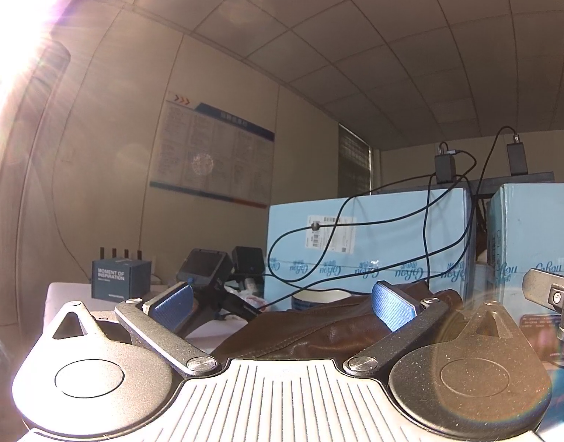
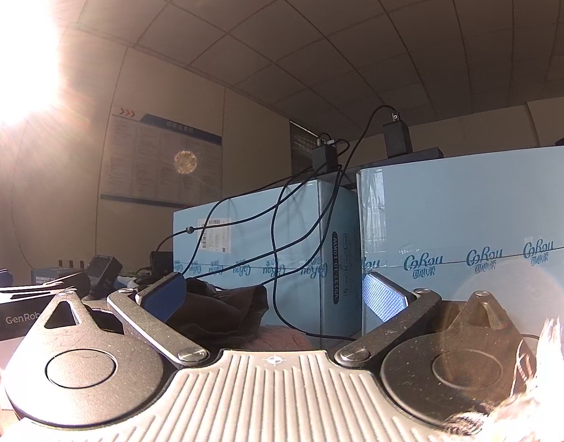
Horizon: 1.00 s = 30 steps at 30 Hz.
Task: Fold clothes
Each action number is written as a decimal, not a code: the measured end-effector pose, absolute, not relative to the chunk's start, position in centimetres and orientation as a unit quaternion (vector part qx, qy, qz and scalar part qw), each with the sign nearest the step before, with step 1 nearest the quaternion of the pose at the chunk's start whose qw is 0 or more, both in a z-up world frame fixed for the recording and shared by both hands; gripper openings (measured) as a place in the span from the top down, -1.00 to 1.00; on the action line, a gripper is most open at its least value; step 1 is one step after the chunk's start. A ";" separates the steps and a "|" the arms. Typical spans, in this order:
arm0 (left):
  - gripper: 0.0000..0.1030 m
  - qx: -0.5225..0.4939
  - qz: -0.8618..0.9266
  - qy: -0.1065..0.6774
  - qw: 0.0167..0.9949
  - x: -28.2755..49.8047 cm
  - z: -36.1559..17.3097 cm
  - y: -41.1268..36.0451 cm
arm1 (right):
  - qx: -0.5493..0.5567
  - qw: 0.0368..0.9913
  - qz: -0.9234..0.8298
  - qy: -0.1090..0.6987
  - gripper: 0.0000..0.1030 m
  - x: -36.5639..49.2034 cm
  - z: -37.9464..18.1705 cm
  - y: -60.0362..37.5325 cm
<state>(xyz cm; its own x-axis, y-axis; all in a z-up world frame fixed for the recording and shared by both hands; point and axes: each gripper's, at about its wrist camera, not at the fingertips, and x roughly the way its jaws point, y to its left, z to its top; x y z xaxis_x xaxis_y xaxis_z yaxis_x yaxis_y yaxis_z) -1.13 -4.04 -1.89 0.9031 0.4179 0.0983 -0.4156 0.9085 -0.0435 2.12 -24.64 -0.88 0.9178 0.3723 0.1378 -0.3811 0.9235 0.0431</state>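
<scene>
My left gripper [image 1: 282, 304] is open and empty, its blue pads wide apart, tilted up toward the room. A brown leather garment [image 1: 319, 328] lies just ahead between and below the fingers. My right gripper [image 2: 274, 294] is also open and empty. A dark crumpled cloth [image 2: 226, 309] lies by its left finger, with a pinkish knit piece [image 2: 282, 337] below it. Pale fur trim [image 2: 540, 386] shows at the lower right. The left gripper's body [image 2: 24, 309] shows at the right view's left edge.
Light-blue cardboard boxes [image 1: 374, 243] [image 2: 466, 243] stand close ahead, with black chargers and hanging cables [image 1: 444, 165] [image 2: 282, 221]. A dark small box [image 1: 119, 276] and a black camera device [image 1: 204, 265] sit on the white table [image 1: 61, 294]. Strong window glare [image 1: 9, 18] fills the upper left.
</scene>
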 end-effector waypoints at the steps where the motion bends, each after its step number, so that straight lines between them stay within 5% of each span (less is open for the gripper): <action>1: -1.00 -0.011 0.214 -0.053 0.975 -1.1 -1.9 -4.0 | 0.035 0.979 0.192 -0.063 -1.00 2.1 -0.9 -24.6; 30: -1.00 -0.013 0.213 -0.047 0.976 -1.0 -2.0 -3.9 | 0.040 0.980 0.187 -0.058 -1.00 2.2 -0.9 -24.7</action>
